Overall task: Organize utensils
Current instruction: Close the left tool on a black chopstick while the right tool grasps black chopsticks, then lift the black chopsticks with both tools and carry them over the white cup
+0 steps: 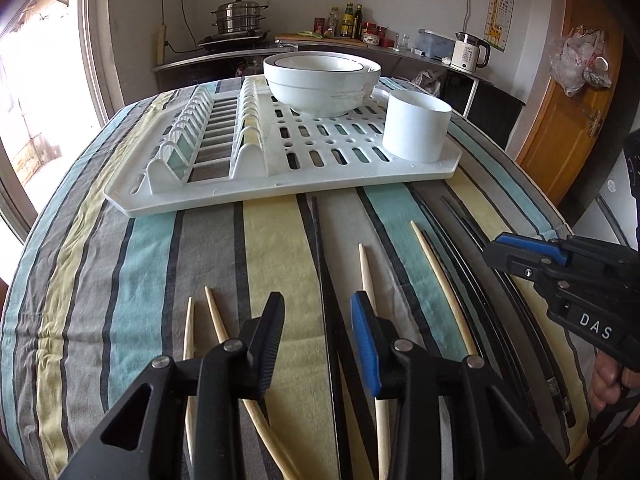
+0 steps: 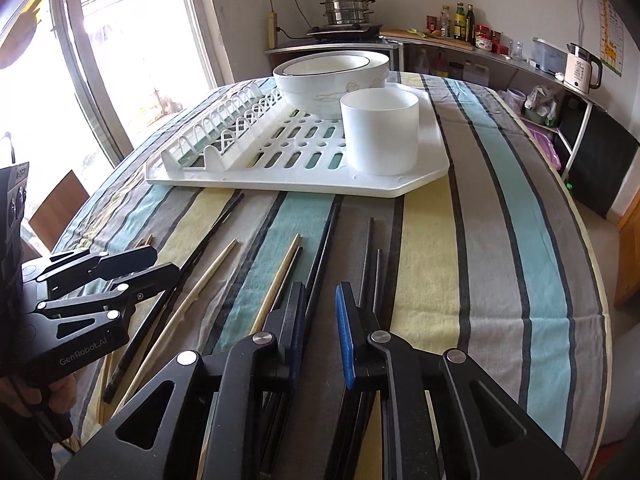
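- We judged the step in hand to be picking chopsticks off the striped surface (image 1: pixel 132 264) so they could go into the white cup (image 1: pixel 416 126) on the drying rack (image 1: pixel 280 188), which lay well beyond both sets of fingers.
- To do it well, we would centre one stick between the pads before closing, grip it toward its thicker end, and lift it clear of its neighbours, since the sticks lay close together and a crooked closure could drag or roll a second one.
- The left gripper (image 1: pixel 318 316) pointed down at the cloth with its fingers about half apart; a black chopstick (image 1: pixel 320 248) ran up through the gap, and a wooden chopstick (image 1: pixel 366 268) lay just outside the blue-padded finger (image 1: pixel 364 340). Two more wooden chopsticks (image 1: pixel 212 312) lay to the other side. We could see no pad pressing on anything.
- The right gripper (image 2: pixel 320 304) had its fingers drawn in to a narrow gap, with a dark chopstick (image 2: pixel 324 240) running forward from between them. We could not tell whether the pads already pinched it, as its near end was hidden under the fingers.
- Further black chopsticks (image 2: pixel 370 256) lay just beside the right fingers, and the bowl (image 2: pixel 332 80) sat on the rack behind the cup.
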Demonstrator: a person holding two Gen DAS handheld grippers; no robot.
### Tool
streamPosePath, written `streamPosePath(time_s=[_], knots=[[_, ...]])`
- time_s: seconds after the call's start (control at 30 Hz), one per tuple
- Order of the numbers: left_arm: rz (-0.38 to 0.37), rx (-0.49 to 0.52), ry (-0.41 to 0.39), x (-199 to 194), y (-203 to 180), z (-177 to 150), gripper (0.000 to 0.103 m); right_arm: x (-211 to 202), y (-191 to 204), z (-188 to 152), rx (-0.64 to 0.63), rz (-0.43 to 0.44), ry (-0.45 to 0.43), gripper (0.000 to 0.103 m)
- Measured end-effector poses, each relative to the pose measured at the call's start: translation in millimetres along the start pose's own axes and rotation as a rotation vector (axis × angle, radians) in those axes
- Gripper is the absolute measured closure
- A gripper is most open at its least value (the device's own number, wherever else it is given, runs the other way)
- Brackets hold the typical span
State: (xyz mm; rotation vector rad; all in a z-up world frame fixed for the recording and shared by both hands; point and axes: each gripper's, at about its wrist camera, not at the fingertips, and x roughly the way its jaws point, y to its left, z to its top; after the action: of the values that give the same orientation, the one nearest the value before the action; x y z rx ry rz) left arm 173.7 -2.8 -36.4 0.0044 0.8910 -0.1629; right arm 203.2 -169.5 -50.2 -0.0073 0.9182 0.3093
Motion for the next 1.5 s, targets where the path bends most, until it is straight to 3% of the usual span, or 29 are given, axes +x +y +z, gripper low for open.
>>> streamPosePath(time_s=[0.47,0.87,0.97,1.13,1.33,1.5], knots=[[0.018,0.028,0.035,16,0,7,0.066,25,-5,14,0.006,-0.009,0.055,0.091],[0.069,0.071,0.059,27,-8,18,0.067,38,3,29,-0.046,-0.079,0.114,0.092],[0.062,0.062,0.072,29,-7,21,0.07,40,4,31,-0.053,-0.085,0.124,0.093],[0.047,0.058,0.099,35,-8,29,0.087,42,5,36,-0.056,-0.079,0.147,0.094],[0.035,0.056,0.109,38,-7,32,0.097,42,4,36,-0.056,-0.071,0.149,0.096],[-0.01,0.041,0.117,35,-5,30,0.097,35,3,35,-0.036,-0.038,0.136,0.098]])
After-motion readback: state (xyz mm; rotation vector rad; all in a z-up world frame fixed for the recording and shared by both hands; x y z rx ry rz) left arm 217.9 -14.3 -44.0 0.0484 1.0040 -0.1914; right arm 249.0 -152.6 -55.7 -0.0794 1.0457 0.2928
